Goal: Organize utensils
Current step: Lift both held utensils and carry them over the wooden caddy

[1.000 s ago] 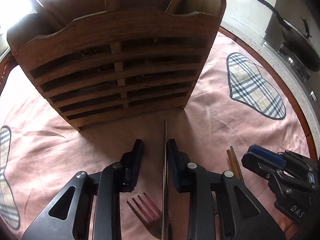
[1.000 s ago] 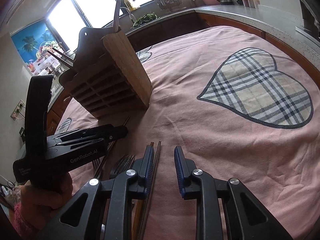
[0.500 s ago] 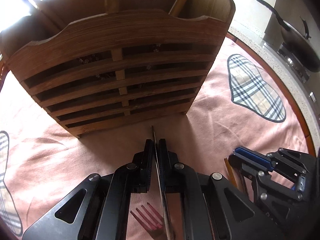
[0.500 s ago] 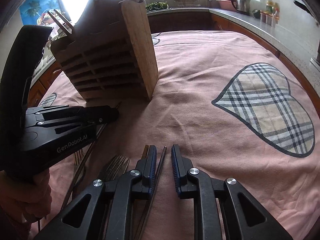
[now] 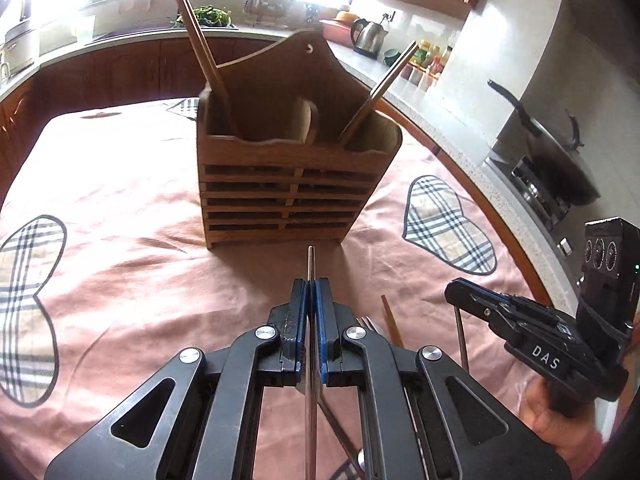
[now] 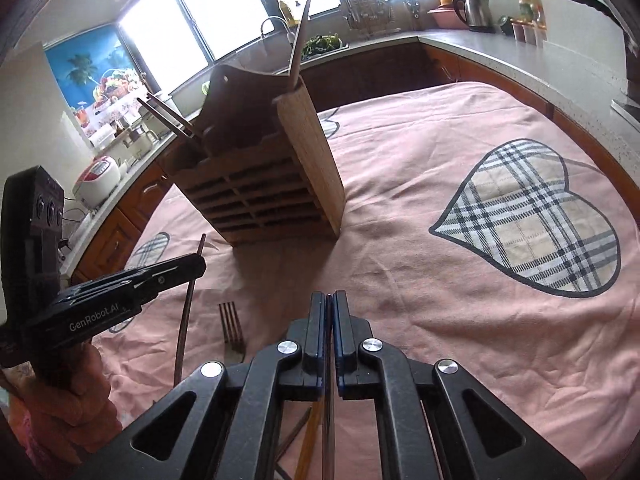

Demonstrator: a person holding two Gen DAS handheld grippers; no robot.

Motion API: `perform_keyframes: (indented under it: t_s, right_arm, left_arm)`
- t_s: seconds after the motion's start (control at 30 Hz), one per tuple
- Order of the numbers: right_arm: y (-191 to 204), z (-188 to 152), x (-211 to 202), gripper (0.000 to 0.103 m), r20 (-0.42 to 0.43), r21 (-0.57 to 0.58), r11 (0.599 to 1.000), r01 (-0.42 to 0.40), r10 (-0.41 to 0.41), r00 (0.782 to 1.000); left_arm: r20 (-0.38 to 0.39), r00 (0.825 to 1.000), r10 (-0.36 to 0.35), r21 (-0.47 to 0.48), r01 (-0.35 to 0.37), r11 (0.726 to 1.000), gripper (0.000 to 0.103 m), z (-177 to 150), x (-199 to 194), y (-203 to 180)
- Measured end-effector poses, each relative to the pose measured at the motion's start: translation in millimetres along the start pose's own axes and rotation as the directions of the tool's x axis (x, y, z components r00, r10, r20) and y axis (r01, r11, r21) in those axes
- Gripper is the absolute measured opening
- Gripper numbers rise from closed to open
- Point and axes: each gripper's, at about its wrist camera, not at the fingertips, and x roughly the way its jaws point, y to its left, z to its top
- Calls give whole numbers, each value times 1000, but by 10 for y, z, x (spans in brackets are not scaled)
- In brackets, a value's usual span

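Observation:
A wooden slatted utensil holder [image 5: 292, 184] stands on the pink cloth, with chopsticks [image 5: 200, 44] leaning out of its compartments; it also shows in the right wrist view [image 6: 264, 192]. My left gripper [image 5: 310, 300] is shut on a thin metal utensil handle [image 5: 311, 264] and holds it above the cloth, short of the holder. My right gripper [image 6: 329, 308] is shut on a thin chopstick [image 6: 328, 400]; it shows from the side in the left wrist view [image 5: 472, 300]. A fork [image 6: 231, 324] lies on the cloth between the grippers.
A pink tablecloth [image 6: 420, 200] with plaid hearts [image 6: 532, 224] covers the round table. More utensils lie near the front [image 5: 390, 320]. A counter with a kettle [image 6: 474, 10] and a stove with a pan [image 5: 560, 152] ring the table.
Both grippers have shut on thin utensils and lifted them off the cloth. The left gripper has risen and drawn back, so the holder looks smaller and its open top shows.

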Motion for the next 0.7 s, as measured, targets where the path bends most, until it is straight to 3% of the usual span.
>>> perform_keyframes:
  t_s: [0.37,0.7]
  right_arm:
    - [234,49,-578,4,123,-31,999,-29,33,992]
    - [340,15,-914,4,191,-50,998,-27,36,981]
  left_arm:
    - [129,992,-1,-62,9,998,4,-55,-750,3]
    - [193,981,16,-85,0,996,4,-250,-1108,56]
